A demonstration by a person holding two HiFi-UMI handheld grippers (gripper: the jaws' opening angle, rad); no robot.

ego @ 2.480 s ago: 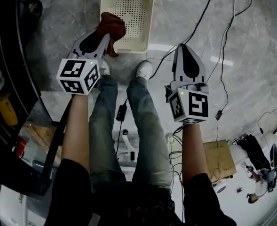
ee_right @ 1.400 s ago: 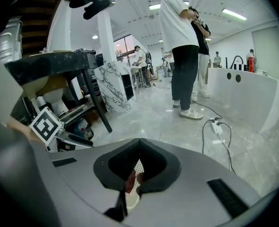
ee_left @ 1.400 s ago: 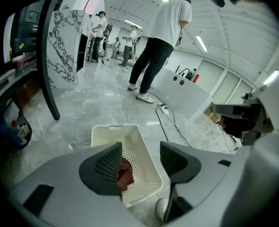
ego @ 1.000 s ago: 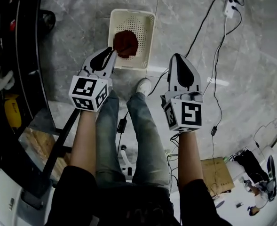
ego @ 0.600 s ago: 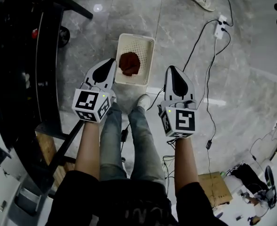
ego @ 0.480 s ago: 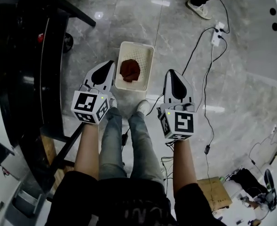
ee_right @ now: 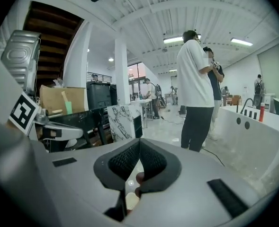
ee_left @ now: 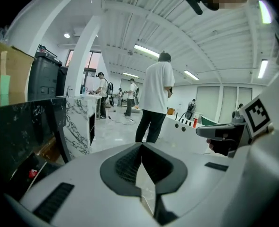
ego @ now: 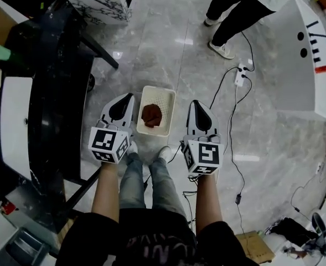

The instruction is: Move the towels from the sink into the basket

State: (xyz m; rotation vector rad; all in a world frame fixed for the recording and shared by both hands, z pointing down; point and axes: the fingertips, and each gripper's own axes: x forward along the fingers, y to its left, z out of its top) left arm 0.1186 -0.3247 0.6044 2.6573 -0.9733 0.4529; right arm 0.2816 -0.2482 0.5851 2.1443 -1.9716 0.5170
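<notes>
Head view looks steeply down on a standing person with both arms held forward at the same height. At the far left runs a black desk (ego: 57, 93); no sink can be made out on it from here, so I cannot tell how many towels remain.

The left claw (ego: 130, 96) hangs above the floor just left of the basket (ego: 156, 87). In the left gripper view the left claw (ee_left: 141, 144) has its jaws pressed together with nothing between them. That fits a tool that has no load and is carried clear of the basket rim.

The cream basket stands on the grey floor (ego: 151, 43) just ahead of the person's shoes, between the two claws, placed where a drop from either hand lands inside. One dark red towel (ego: 151, 115) lies bunched in the basket, so at least that part of the task looks done.

The right claw (ego: 195, 102) mirrors the left one just right of the basket. In the right gripper view the right claw (ee_right: 139, 141) also has its tips meeting and carries nothing, so it seems to be idle.

Further right, a power strip (ego: 241, 75) and its cables trail across the floor, and a bystander (ego: 234, 13) stands well beyond. Both are well apart from the basket.
</notes>
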